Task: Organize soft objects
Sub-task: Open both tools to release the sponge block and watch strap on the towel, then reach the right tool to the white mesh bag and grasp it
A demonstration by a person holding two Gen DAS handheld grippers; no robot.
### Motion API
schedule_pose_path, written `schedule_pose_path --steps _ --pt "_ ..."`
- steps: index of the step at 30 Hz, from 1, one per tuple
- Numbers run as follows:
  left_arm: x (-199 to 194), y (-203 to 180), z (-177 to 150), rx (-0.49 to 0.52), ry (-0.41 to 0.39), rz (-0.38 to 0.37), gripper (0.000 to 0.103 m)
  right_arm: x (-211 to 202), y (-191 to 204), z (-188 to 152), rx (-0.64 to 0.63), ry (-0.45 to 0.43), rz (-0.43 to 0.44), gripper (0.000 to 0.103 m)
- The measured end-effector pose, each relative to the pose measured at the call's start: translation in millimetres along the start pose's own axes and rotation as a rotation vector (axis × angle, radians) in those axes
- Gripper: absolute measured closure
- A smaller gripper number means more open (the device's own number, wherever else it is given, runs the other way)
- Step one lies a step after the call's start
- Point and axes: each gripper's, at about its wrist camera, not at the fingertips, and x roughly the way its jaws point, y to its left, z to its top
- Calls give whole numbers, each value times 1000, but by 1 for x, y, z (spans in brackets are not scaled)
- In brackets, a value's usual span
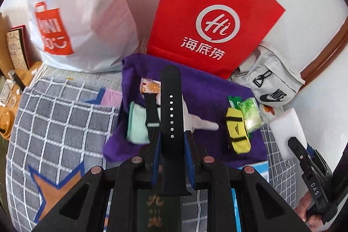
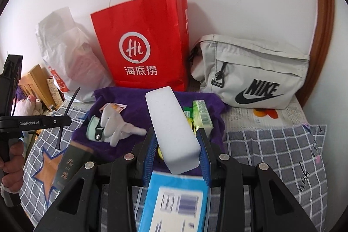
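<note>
Purple cloth (image 1: pixel 195 88) on checked bedding, left tool (image 1: pixel 172 140) clamping black strap (image 1: pixel 171 110), right tool (image 2: pixel 177 145) gripping white sponge (image 2: pixel 171 123), blue box (image 2: pixel 174 203) seen only from right wrist.

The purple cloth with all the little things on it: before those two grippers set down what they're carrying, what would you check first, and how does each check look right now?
1. Left gripper holds the black watch strap firmly: ok, pinched between both fingers.
2. Right gripper holds the white foam block: ok, clamped on both sides.
3. Free room on the purple cloth: ok, bare patch in the middle.
4. Other items stay apart: ok, yellow pouch and mint sock lie to either side.
5. Grippers clear of each other: ok, well apart.
6. Where each item belongs: cannot tell.
</note>
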Motion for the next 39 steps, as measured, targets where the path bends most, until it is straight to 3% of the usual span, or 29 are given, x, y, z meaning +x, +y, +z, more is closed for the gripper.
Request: schedule_pose_path --steps 8,13,17,22,26,29,31,33,39 --pt "45 5 23 -20 60 1 83 58 -3 9 -20 83 18 66" --pt "69 8 26 -35 98 -4 83 78 -1 12 18 129 149 66" --pt "86 6 26 -37 137 -19 83 96 9 13 9 178 194 66" --pt "97 3 25 -38 163 -27 83 119 10 7 8 261 169 64" --pt "97 0 25 -13 167 0 81 118 4 4 32 264 166 62" --pt "95 -1 25 -3 167 16 71 111 3 6 16 240 112 56" --pt "90 0 24 -5 159 31 52 105 2 8 6 227 89 48" --pt "83 3 22 -6 146 30 50 99 0 9 -3 218 63 41" --pt "51 7 9 -2 115 34 50 71 -1 6 -24 188 -13 40"
